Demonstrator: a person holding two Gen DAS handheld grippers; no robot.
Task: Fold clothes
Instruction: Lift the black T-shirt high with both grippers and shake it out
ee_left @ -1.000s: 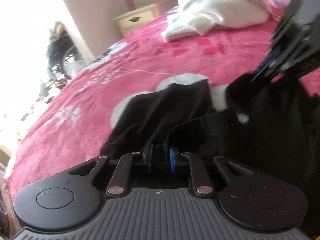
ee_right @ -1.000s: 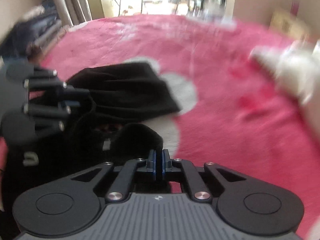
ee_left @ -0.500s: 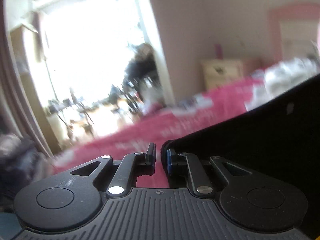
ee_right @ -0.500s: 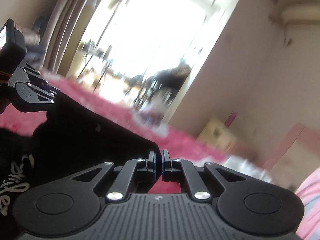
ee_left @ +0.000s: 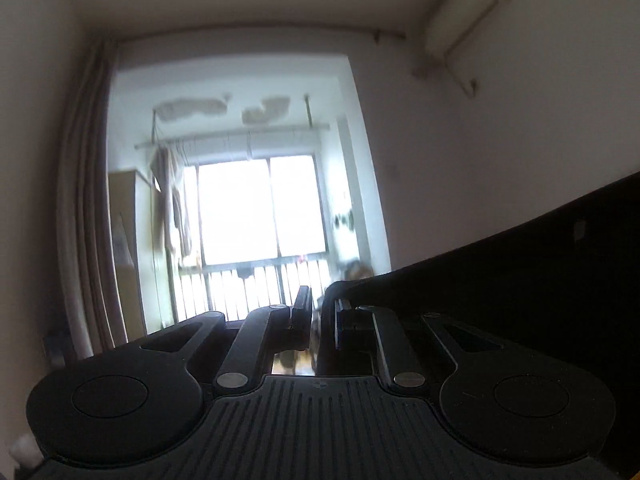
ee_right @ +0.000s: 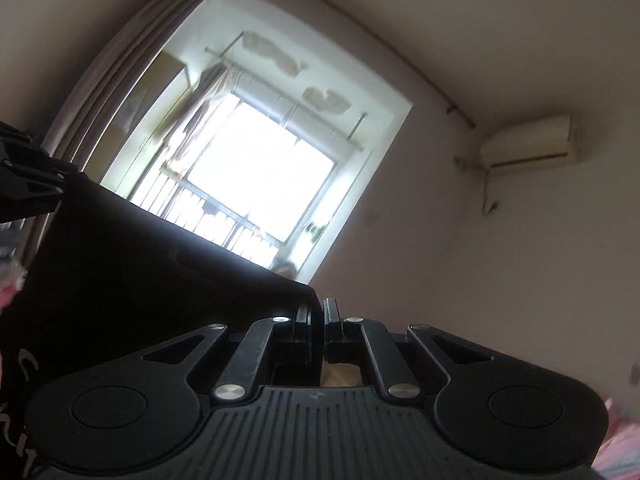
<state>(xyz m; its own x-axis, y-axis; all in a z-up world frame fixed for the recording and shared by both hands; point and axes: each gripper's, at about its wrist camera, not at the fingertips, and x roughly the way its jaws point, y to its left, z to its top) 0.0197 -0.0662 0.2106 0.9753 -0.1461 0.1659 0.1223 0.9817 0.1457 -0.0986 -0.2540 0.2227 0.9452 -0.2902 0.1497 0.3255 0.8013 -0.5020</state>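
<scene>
The left gripper (ee_left: 318,312) is pinching one corner of the black garment (ee_left: 520,280), its jaws closed on the cloth edge, and the fabric is running off toward 3 o'clock in the left wrist view. The right gripper (ee_right: 319,320) is doing the same at the other corner, jaws shut on a thin fold, with the garment (ee_right: 140,264) spreading toward 9 o'clock, where the left gripper's body (ee_right: 28,176) is showing at the frame edge. White lettering is showing low at 8 o'clock on the cloth. Both cameras are tilting up at the room, so the garment is likely being lifted clear of the bed and stretched taut between the two grips, letting its weight pull out creases before it is laid flat for folding. A sliver of pink bedding (ee_right: 616,452) is peeking in at 4 o'clock. Farther off, the bright window (ee_left: 260,208) is glowing at 12 o'clock, with a curtain (ee_left: 88,200) at 9 o'clock and an air conditioner (ee_right: 528,140) high at 2 o'clock.
</scene>
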